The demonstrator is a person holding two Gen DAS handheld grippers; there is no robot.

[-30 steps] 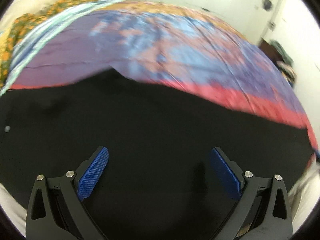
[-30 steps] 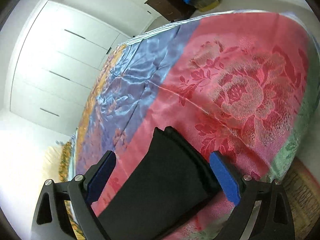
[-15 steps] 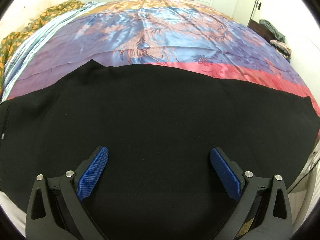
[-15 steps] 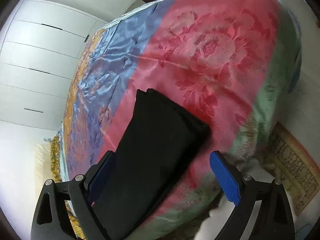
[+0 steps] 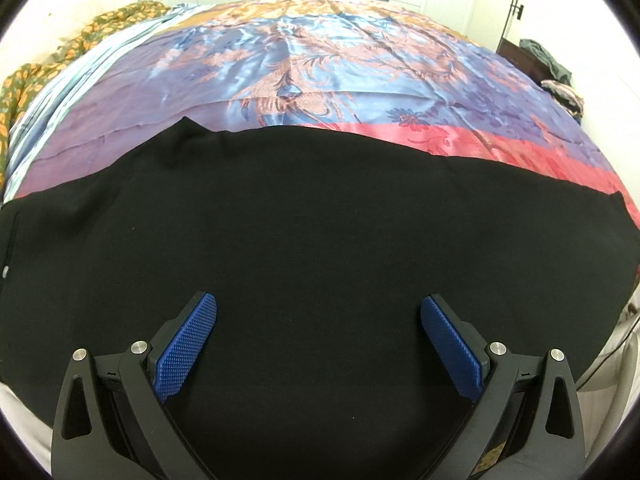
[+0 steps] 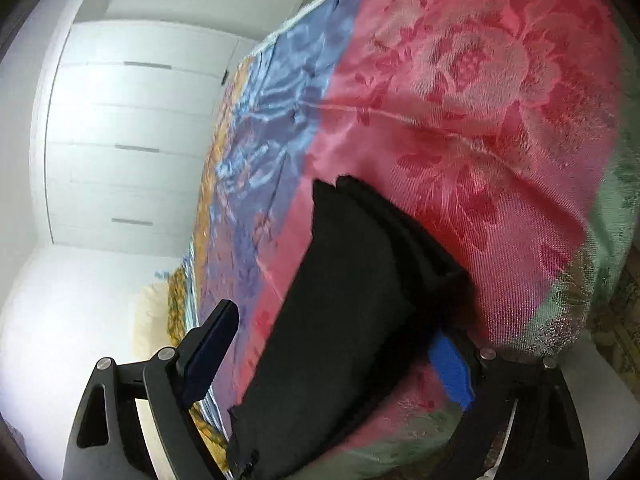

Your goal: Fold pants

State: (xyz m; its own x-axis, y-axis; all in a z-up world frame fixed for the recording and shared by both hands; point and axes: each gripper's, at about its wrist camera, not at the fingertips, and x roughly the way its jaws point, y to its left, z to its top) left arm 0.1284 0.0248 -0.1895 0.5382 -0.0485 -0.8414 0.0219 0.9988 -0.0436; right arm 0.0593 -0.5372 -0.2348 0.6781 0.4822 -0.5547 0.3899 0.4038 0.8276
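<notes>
The right gripper (image 6: 336, 356) has its jaws wide and just starting to close, with the end of the black pants (image 6: 352, 288) lying between them. The pads do not press on the cloth yet. If the jaws shut too high, they may catch only the top layer (the end looks like several layers stacked up), and the fold could come apart when it is lifted. If they reach too low, they may pinch the bedspread (image 6: 480, 100) too and drag it along.

The left gripper (image 5: 318, 340) hangs over the middle of the pants (image 5: 320, 220) with its jaws wide open and nothing in them. If this side does nothing while the other end is pulled, the pants may slide on the slick cover.

The pads (image 5: 186, 350) are blue and bumpy, on black arms. The pants are soft, dull and flat, a long dark strip along the near edge of the bed. Past them the bedspread is shiny and smooth, pink with woven roses, then blue and orange farther off. At the far left a crumpled blanket (image 5: 48, 64) with orange flowers lies in a heap, and white cupboard doors (image 6: 120, 140) stand behind.
</notes>
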